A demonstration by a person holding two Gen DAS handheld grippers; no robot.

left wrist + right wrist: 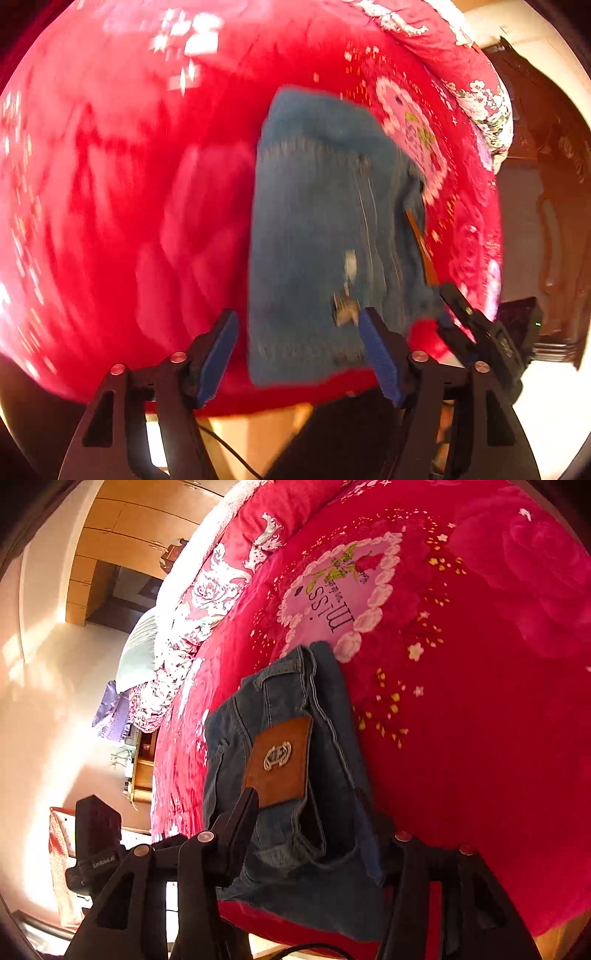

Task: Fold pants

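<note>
Blue jeans [325, 229] lie folded in a compact stack on the red floral bedspread [110, 184]. My left gripper [299, 354] is open and empty above the near edge of the stack; the view is blurred. In the right wrist view the jeans [295, 775] show their waistband and a brown leather patch [280, 760]. My right gripper [314, 812] straddles the waistband end with its fingers spread; the right finger is hidden by denim. The right gripper also shows in the left wrist view [476, 325] at the stack's right edge.
The bed's near edge [258, 406] runs just under my grippers, with floor below. A rolled floral quilt [207, 602] and pillows lie along the far side. Wooden wardrobes [118, 535] and a dark wooden headboard [554, 184] stand around the bed.
</note>
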